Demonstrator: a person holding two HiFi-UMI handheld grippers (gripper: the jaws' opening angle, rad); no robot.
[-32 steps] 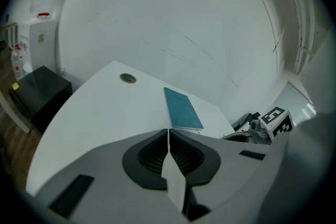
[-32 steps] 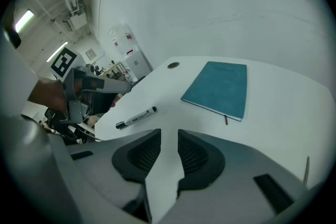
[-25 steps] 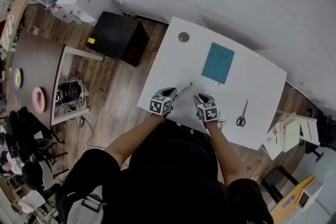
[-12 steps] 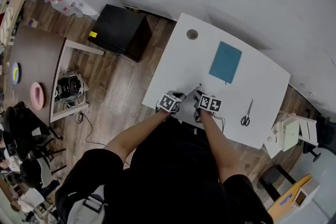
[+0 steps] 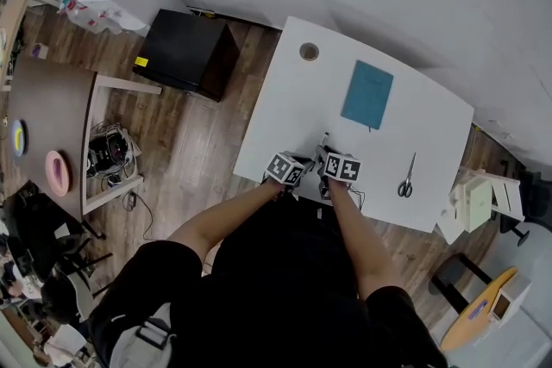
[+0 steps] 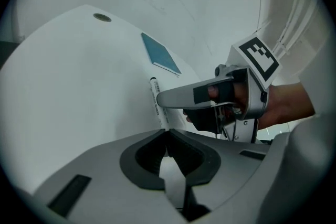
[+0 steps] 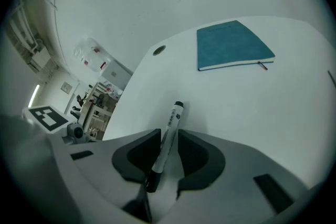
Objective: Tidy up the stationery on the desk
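The marker [image 7: 169,128] is held just above the near edge of the white worktop [image 5: 285,99], pointing away from the person. The right claw [image 7: 168,136] is closed on its barrel, with the black end back between the jaws. The left claw [image 6: 167,132], just beside it, has its jaws drawn together on the marker's near part. Beyond, a teal notebook [image 5: 366,94] lies flat mid-worktop. Scissors [image 5: 406,177] lie well apart to the right, and a round hole [image 5: 309,52] marks the far left corner.
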